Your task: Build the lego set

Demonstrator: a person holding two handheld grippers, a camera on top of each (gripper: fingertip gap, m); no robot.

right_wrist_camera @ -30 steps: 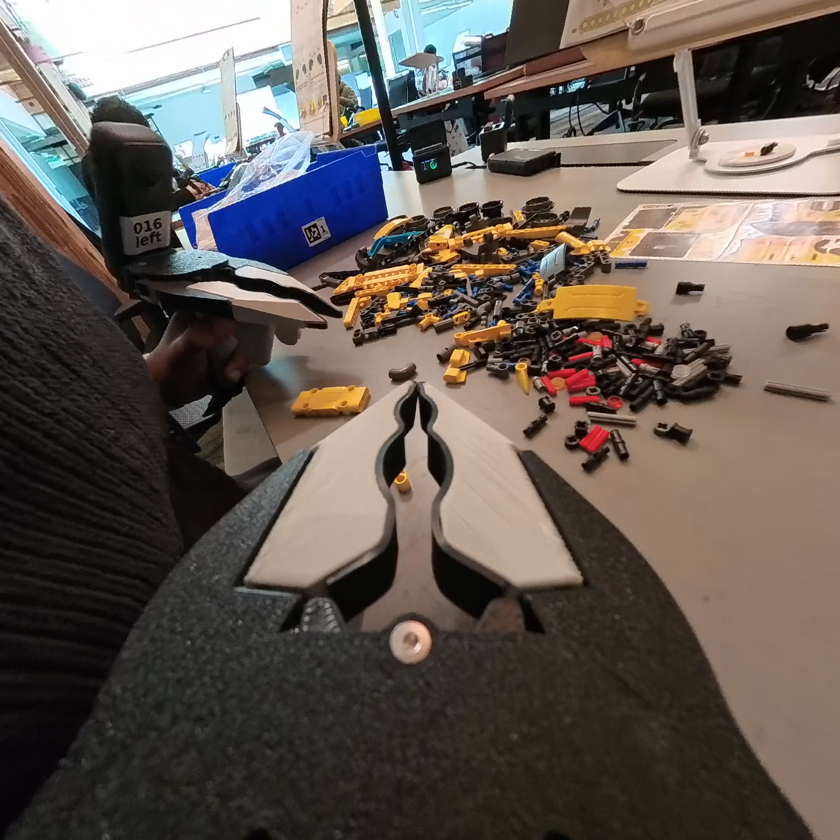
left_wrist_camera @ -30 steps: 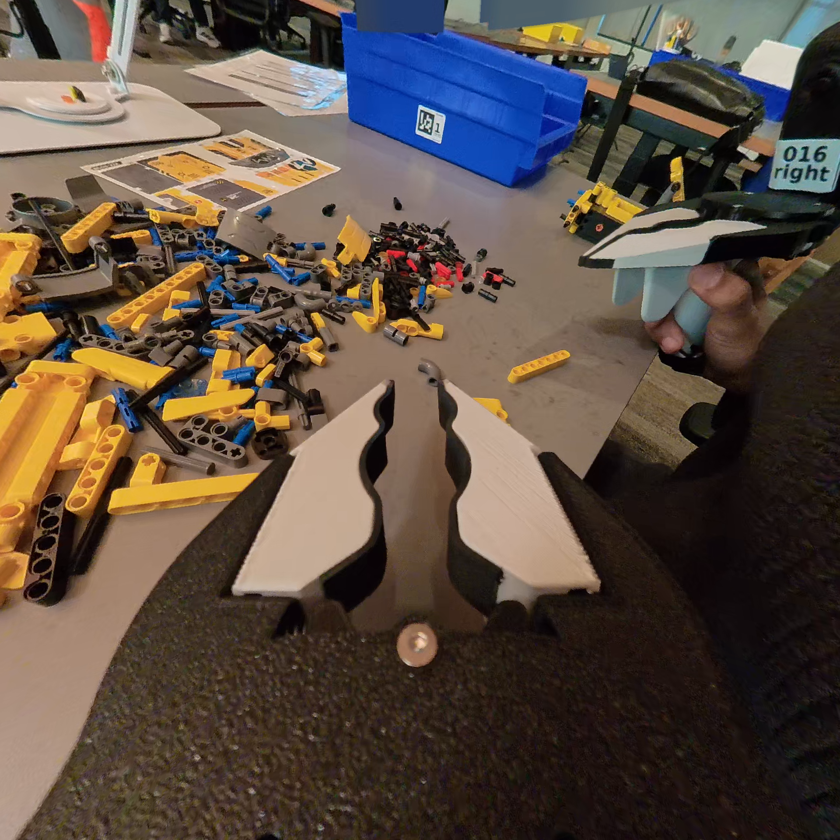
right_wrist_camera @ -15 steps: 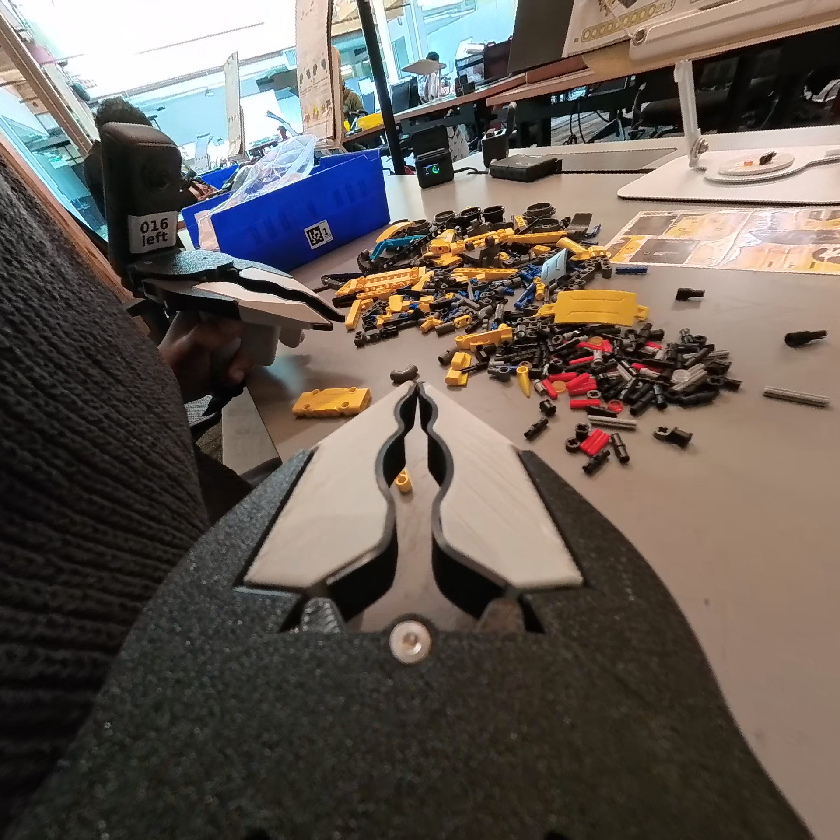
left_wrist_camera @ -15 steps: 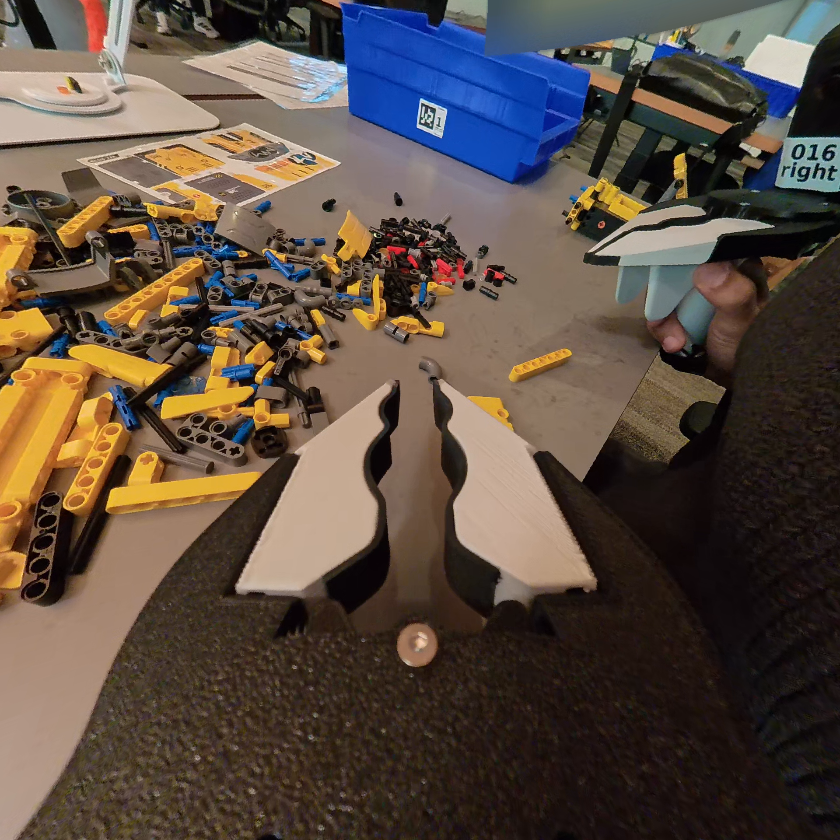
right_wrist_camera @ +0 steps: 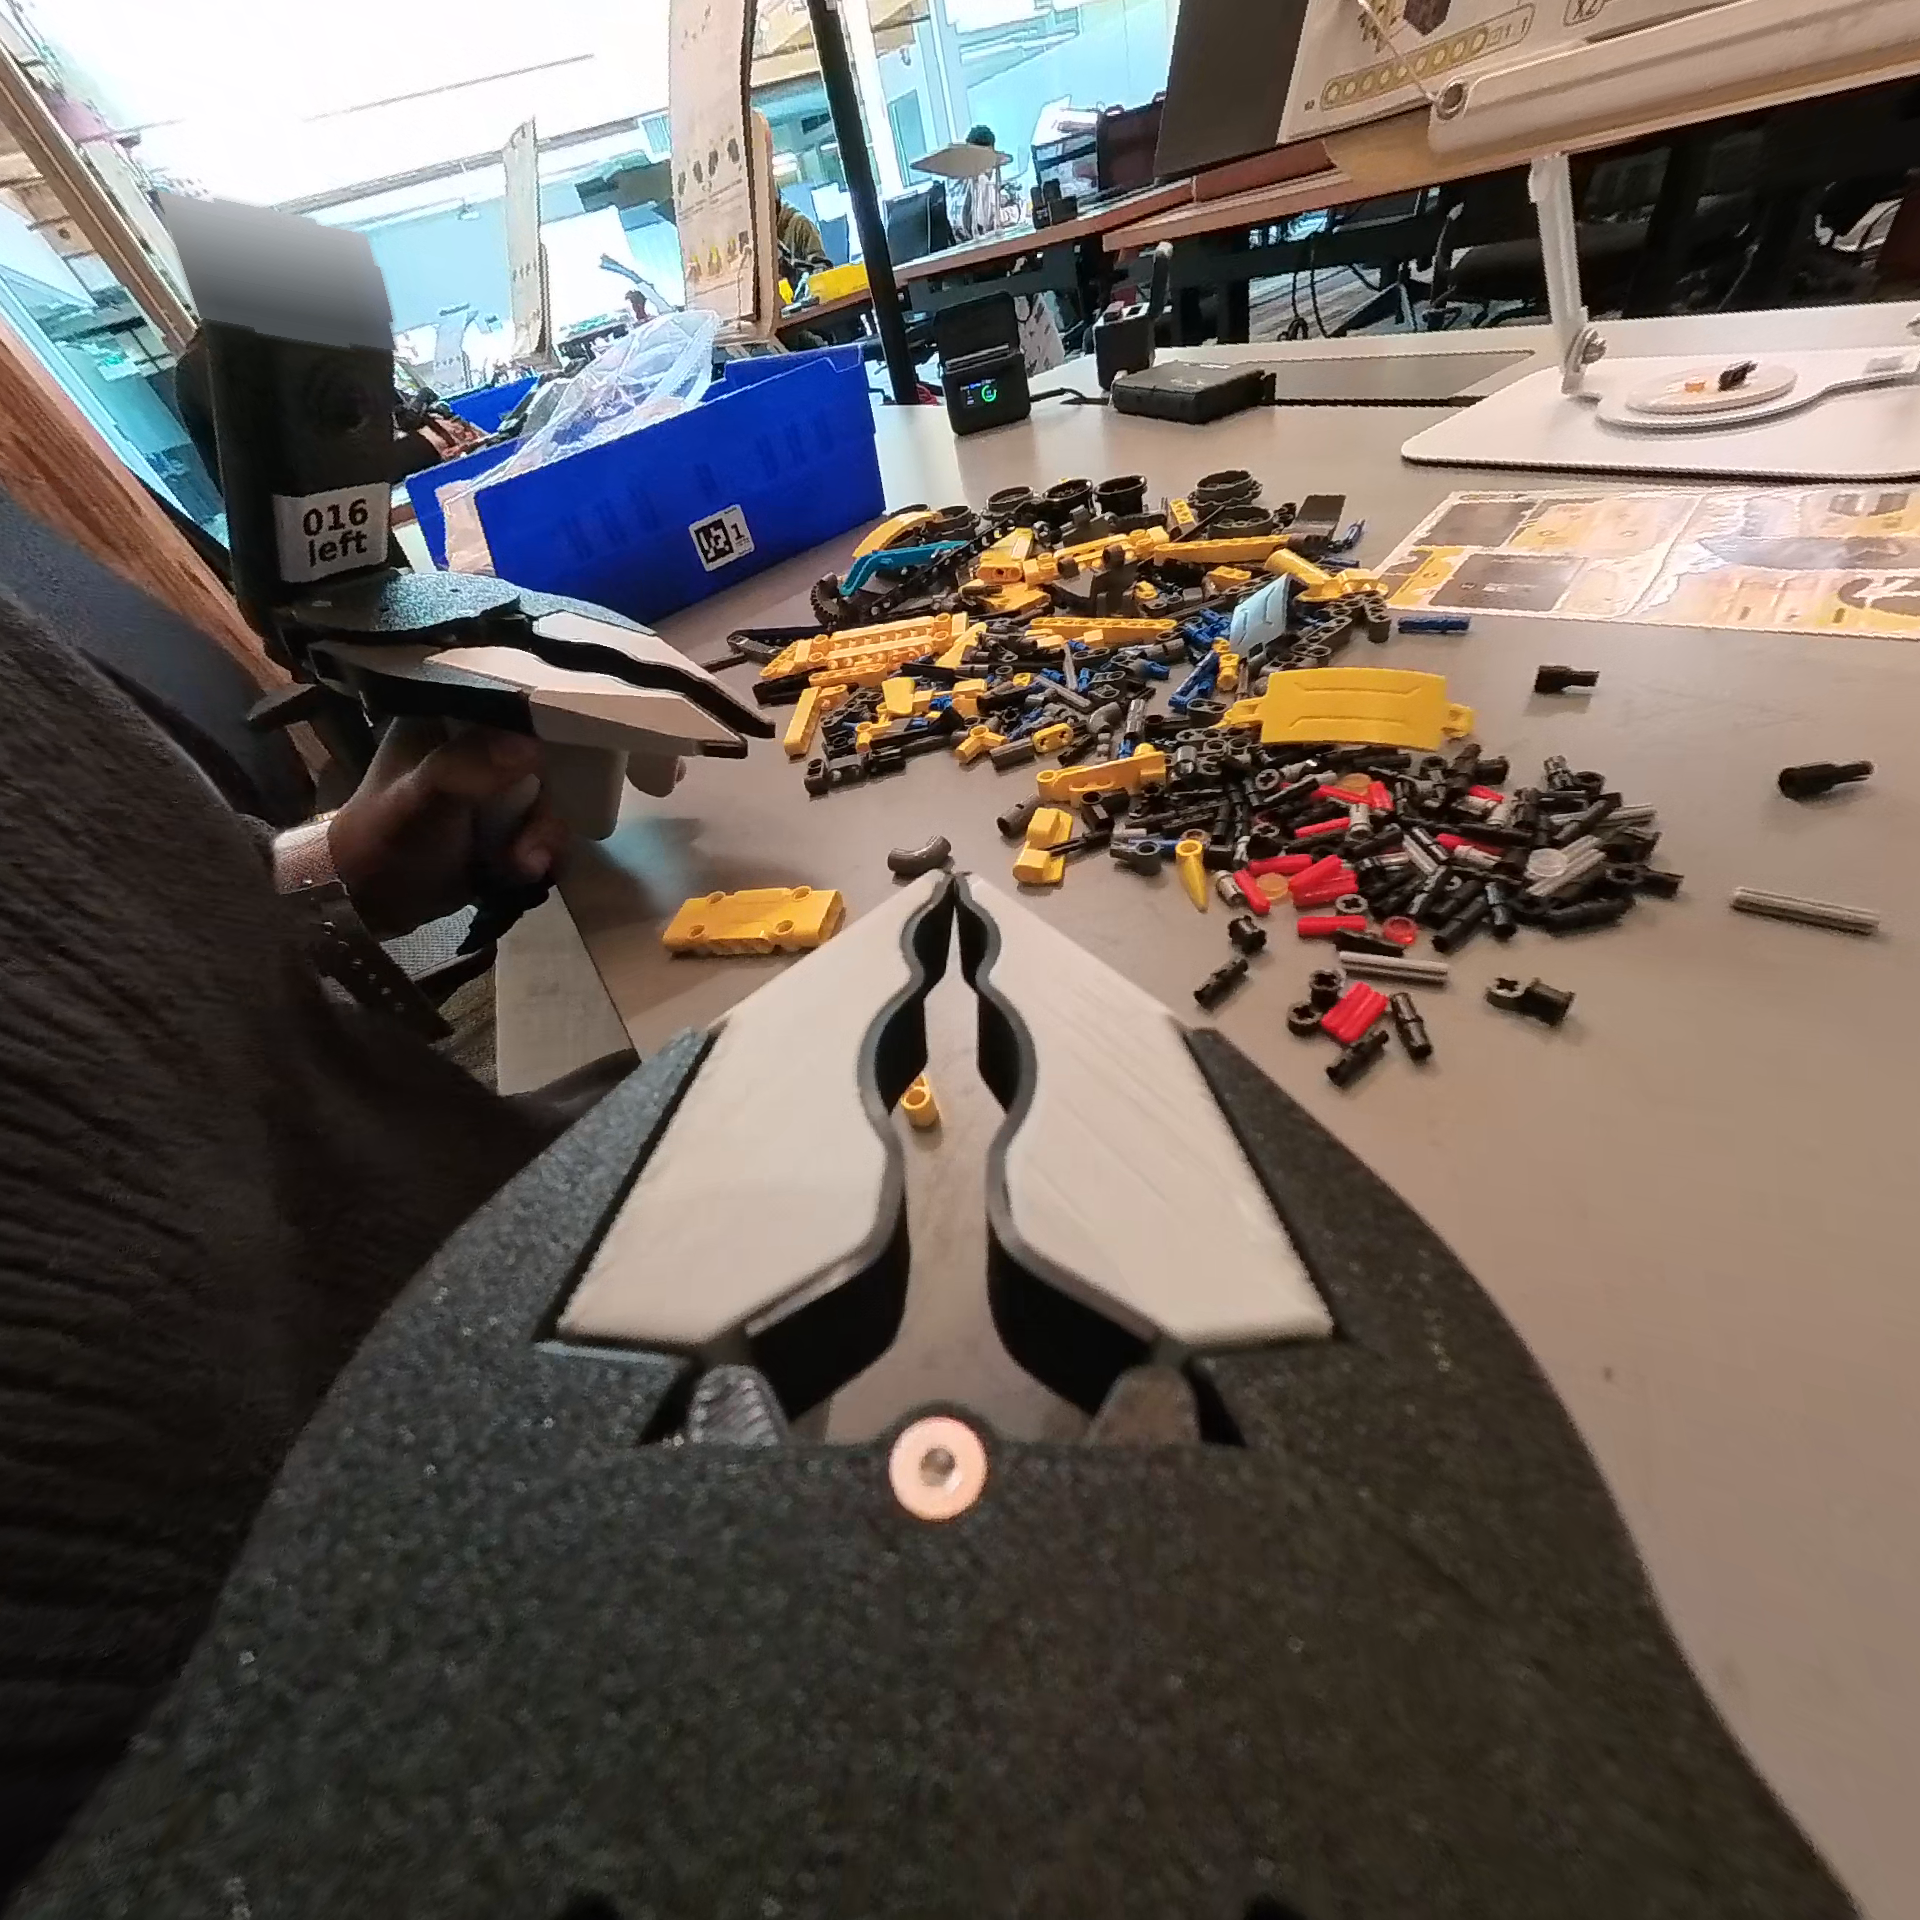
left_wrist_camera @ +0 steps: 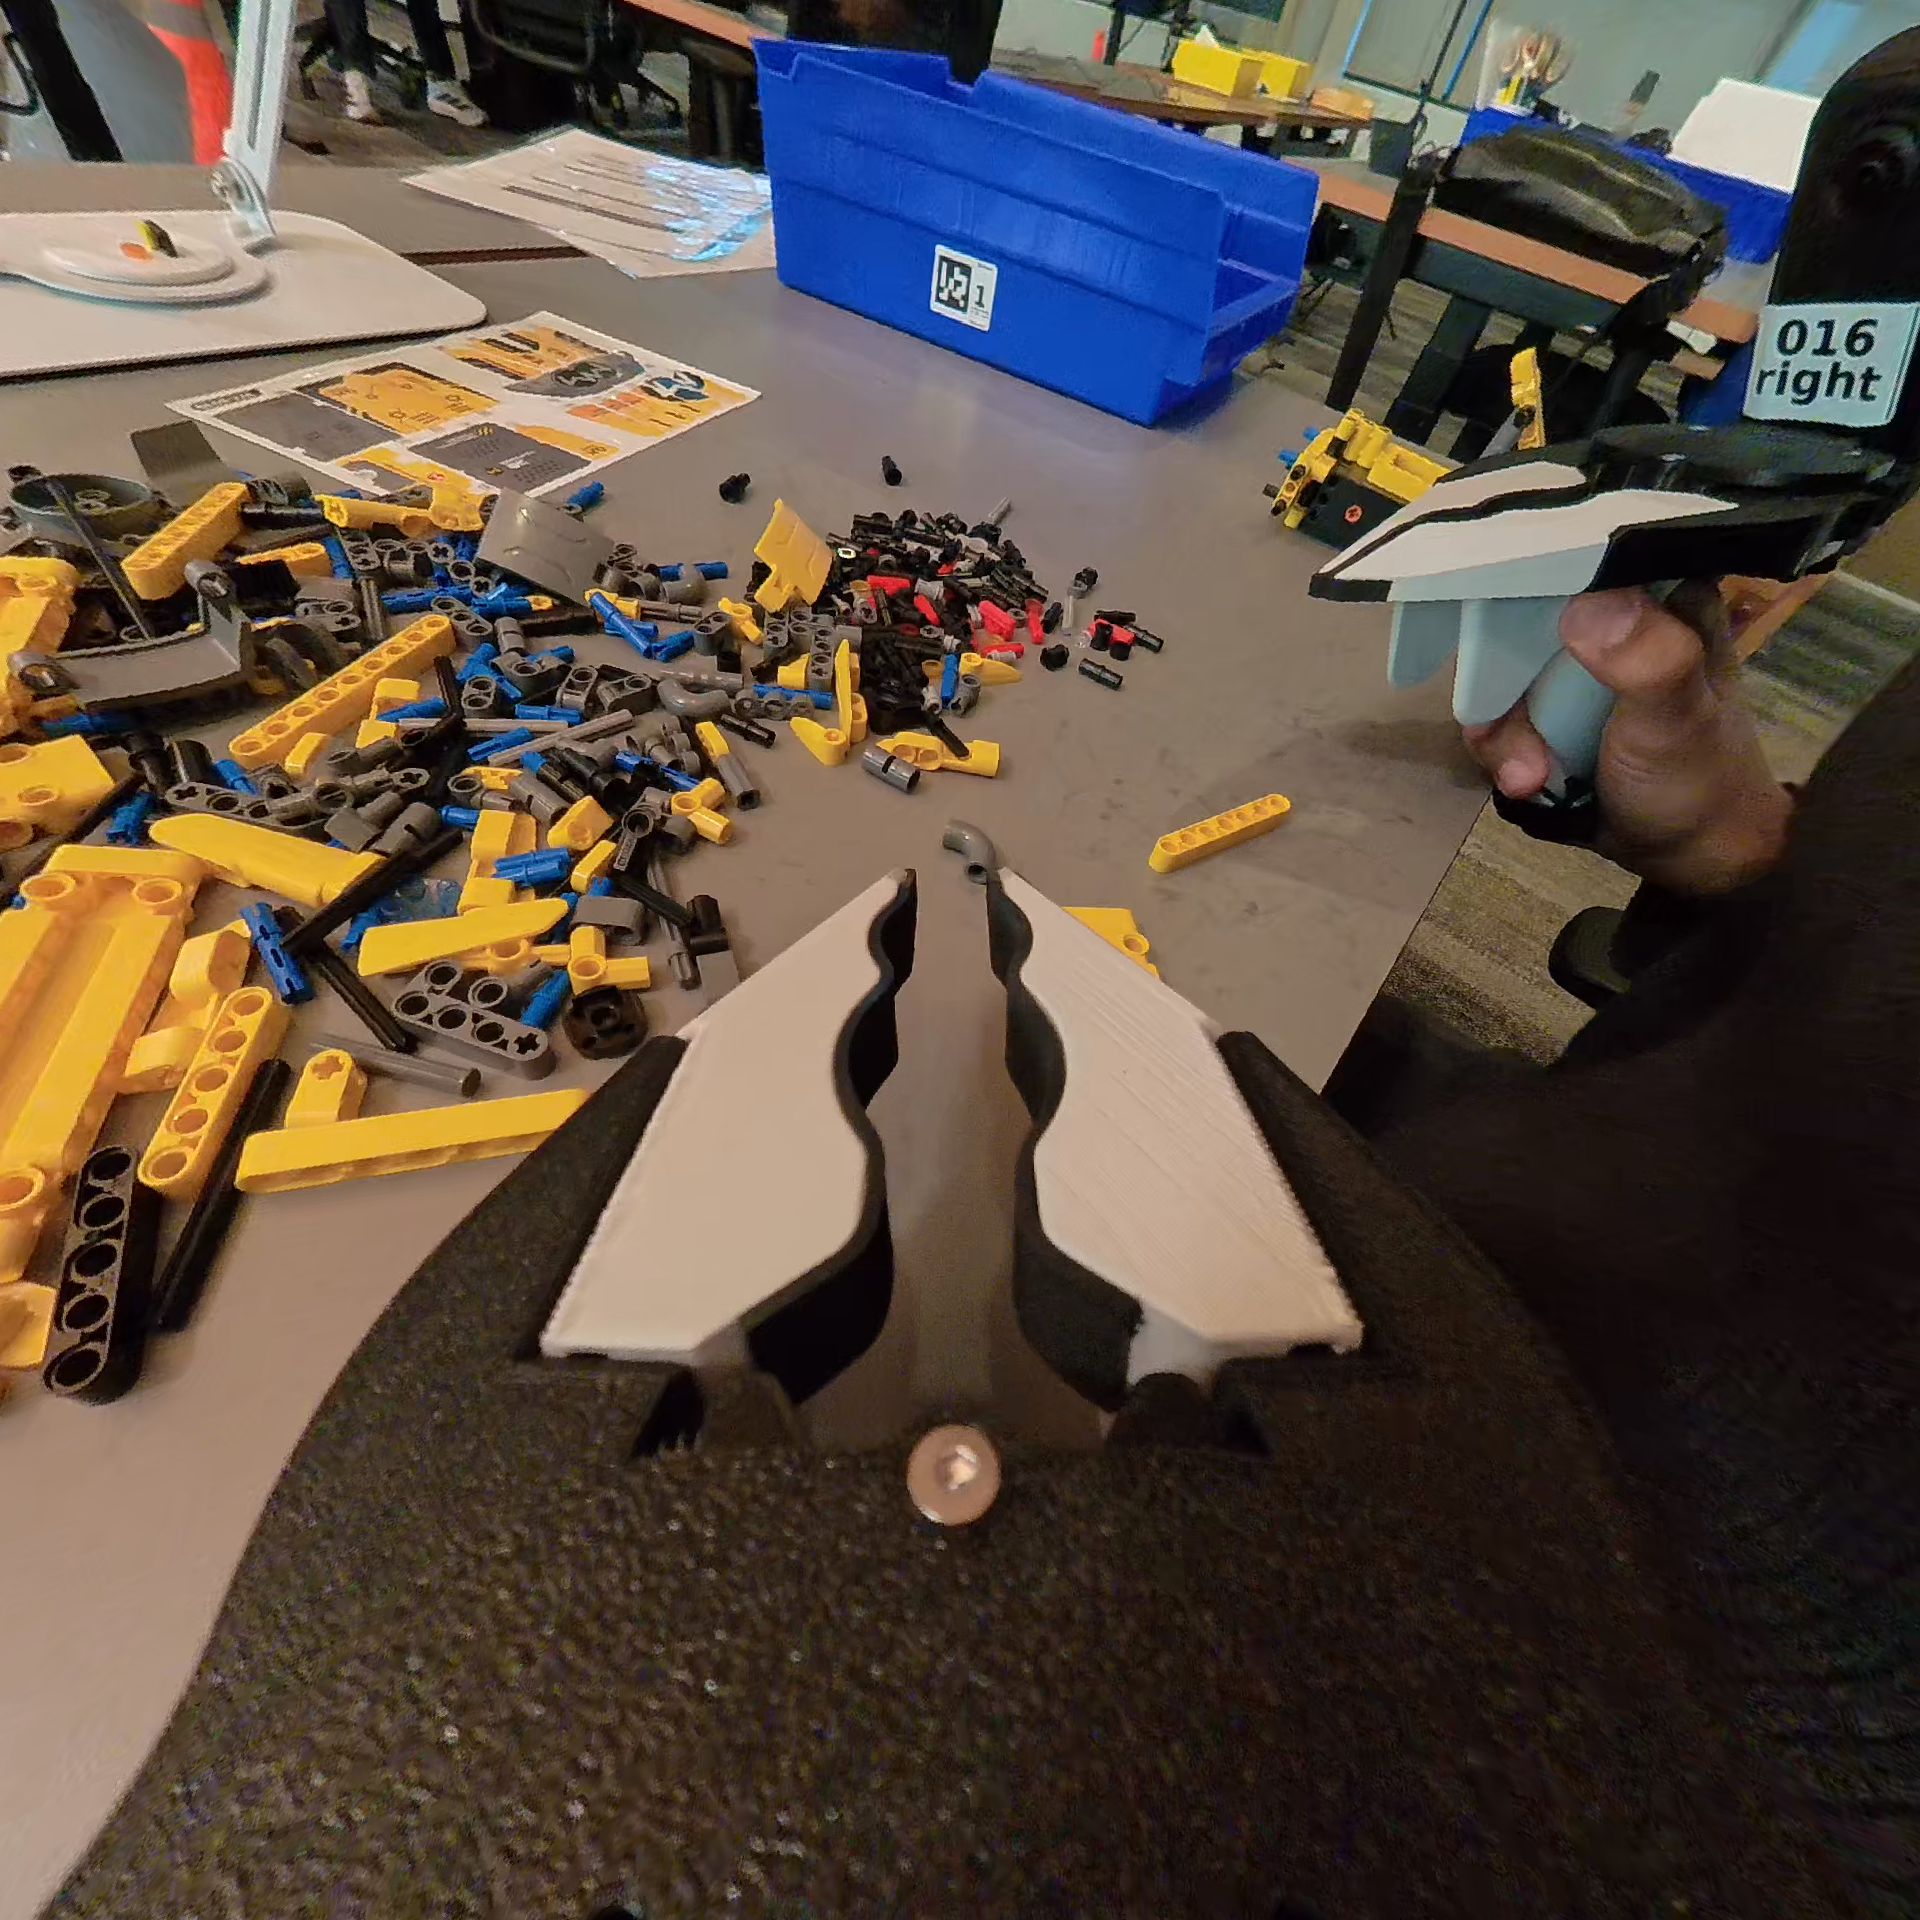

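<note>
My left gripper [left_wrist_camera: 948,883] is open by a narrow gap and empty, low over the grey table [left_wrist_camera: 1039,468]. A small grey elbow piece [left_wrist_camera: 968,844] lies just past its tips, and a flat yellow plate [left_wrist_camera: 1117,925] lies by its right finger. It also shows in the right wrist view [right_wrist_camera: 743,732], held in a hand. My right gripper [right_wrist_camera: 953,883] is shut with tips touching and holds nothing. A small yellow piece [right_wrist_camera: 920,1101] shows through the gap behind its tips. The right gripper also shows in the left wrist view [left_wrist_camera: 1325,587], over the table's right edge.
A wide heap of yellow, black, blue, grey and red building pieces [left_wrist_camera: 468,748] covers the table's left and middle. A yellow beam [left_wrist_camera: 1218,831] lies alone. A blue bin [left_wrist_camera: 1039,229], a printed sheet [left_wrist_camera: 468,405], a white stand base [left_wrist_camera: 208,291] and a small yellow-black assembly [left_wrist_camera: 1340,488] stand farther back. Across from one pair of fingers to the other is roughly 15 cm. My left gripper's tips are some 7 cm from the small grey elbow piece [left_wrist_camera: 968,844].
</note>
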